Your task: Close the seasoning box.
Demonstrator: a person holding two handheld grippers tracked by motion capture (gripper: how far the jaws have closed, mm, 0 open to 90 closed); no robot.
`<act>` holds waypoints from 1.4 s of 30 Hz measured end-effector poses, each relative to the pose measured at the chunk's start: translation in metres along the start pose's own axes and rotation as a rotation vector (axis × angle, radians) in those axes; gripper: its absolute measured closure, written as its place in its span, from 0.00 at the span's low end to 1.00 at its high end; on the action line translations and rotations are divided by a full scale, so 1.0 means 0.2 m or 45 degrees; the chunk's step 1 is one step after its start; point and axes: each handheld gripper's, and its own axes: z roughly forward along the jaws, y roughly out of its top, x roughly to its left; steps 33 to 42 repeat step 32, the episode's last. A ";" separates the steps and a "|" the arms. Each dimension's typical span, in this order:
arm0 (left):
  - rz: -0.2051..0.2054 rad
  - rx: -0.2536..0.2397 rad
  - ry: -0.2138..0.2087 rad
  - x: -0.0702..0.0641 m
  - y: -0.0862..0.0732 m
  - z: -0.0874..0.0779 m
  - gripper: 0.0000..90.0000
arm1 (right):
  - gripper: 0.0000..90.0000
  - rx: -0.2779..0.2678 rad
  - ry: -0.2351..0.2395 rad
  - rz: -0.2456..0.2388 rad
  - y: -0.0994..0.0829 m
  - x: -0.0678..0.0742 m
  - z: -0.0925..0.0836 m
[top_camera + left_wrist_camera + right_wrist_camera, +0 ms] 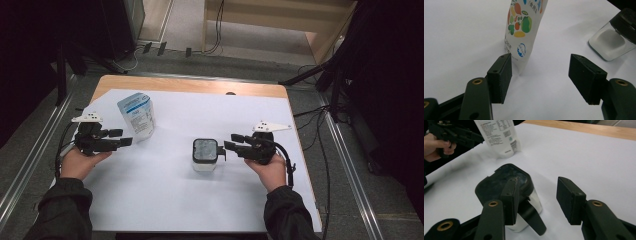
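The jar (205, 155) stands upright mid-table, just left of the right gripper (226, 146), whose parted jaws hold nothing, while the open left gripper (125, 137) waits beside the standing pouch (136, 116), farther off.
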 end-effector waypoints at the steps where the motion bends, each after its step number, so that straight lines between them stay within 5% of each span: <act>1: -0.001 -0.002 -0.003 0.00 0.00 0.00 0.41 | 0.59 -0.011 -0.010 0.005 -0.01 -0.01 -0.01; 11: 0.010 0.009 -0.015 0.00 0.00 0.01 0.40 | 0.57 -0.041 -0.107 0.057 -0.05 -0.12 -0.09; 19: 0.002 0.009 -0.016 0.00 0.00 0.01 0.40 | 0.56 0.008 -0.188 0.093 -0.10 -0.19 -0.11; 42: -0.007 0.018 -0.020 0.01 -0.01 0.02 0.39 | 0.56 0.015 -0.207 0.110 -0.12 -0.21 -0.12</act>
